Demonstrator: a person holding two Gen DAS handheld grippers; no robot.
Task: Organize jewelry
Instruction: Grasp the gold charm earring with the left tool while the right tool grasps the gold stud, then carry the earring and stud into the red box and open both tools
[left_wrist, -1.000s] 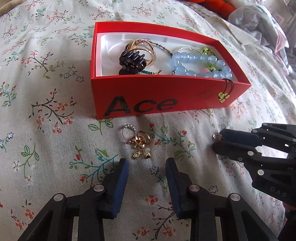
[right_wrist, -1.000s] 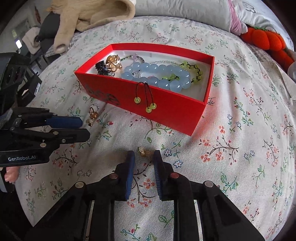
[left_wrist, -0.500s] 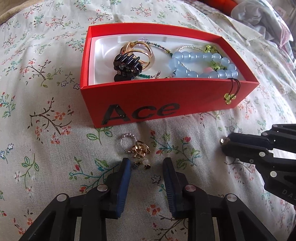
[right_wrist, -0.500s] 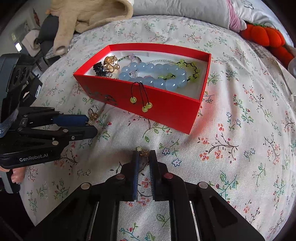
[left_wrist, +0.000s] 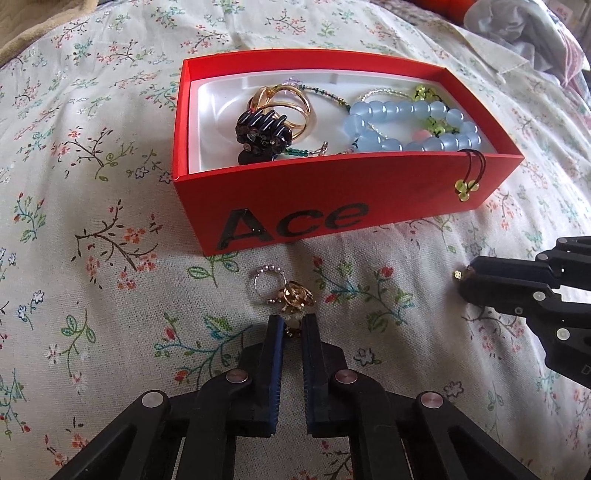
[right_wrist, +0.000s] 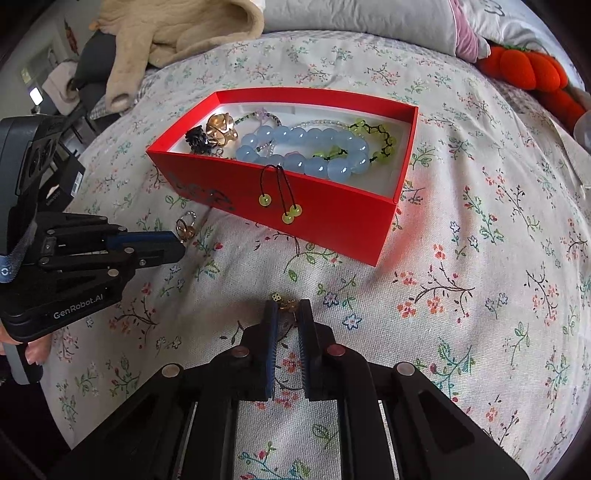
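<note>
A red "Ace" box (left_wrist: 295, 218) (right_wrist: 332, 221) lies on the floral bedspread. It holds a blue bead bracelet (left_wrist: 410, 123) (right_wrist: 303, 151), gold rings (left_wrist: 291, 101), a black hair claw (left_wrist: 260, 129) and a green bead cord. A small cluster of rings and gold charms (left_wrist: 286, 293) (right_wrist: 184, 227) lies in front of the box. My left gripper (left_wrist: 293, 326) has closed narrowly around the near end of that cluster. My right gripper (right_wrist: 284, 310) is shut on a small gold charm (right_wrist: 282, 301), which also shows at its tip in the left wrist view (left_wrist: 459, 274).
A beige plush (right_wrist: 173, 33) and grey pillow (right_wrist: 351, 18) lie behind the box. An orange pumpkin plush (right_wrist: 528, 70) is at the back right. Crumpled clothing (left_wrist: 528, 40) lies at the far right. The bed edge drops off at the left in the right wrist view.
My left gripper moved forward to the ring cluster and its jaws narrowed around it. My right gripper closed on the small gold charm.
</note>
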